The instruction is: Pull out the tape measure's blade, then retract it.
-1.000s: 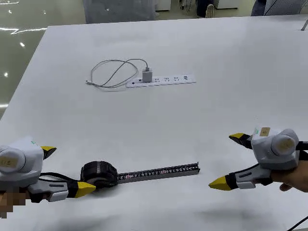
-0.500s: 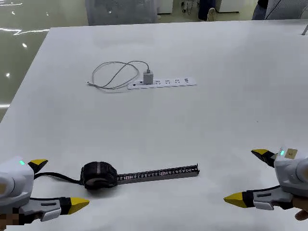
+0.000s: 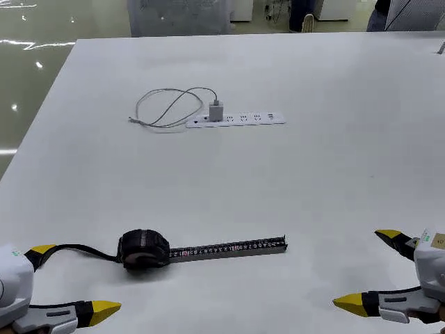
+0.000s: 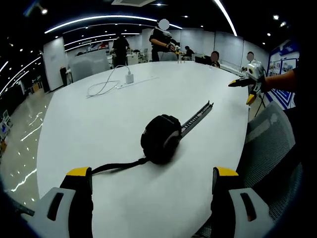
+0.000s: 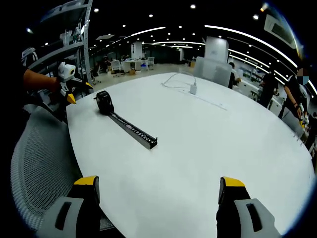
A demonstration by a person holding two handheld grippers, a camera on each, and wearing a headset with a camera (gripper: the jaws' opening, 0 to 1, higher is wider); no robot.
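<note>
I see a big white desk point(image 3: 334, 174) in a bright room with a shiny floor point(image 3: 28, 83). A white power strip point(image 3: 243, 119) and its looped cable point(image 3: 167, 108) lie far up the desk. The tape measure point(image 3: 143, 249) lies near me, with its blade point(image 3: 229, 247) out flat to the right. My left gripper point(image 3: 73, 278) and right gripper point(image 3: 367, 268) have backed away from it. The jaws of both are wide open and hold nothing.

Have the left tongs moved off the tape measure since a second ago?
Yes. The left tongs drew back down-left in the head view, opening a gap from the tape measure.
</note>
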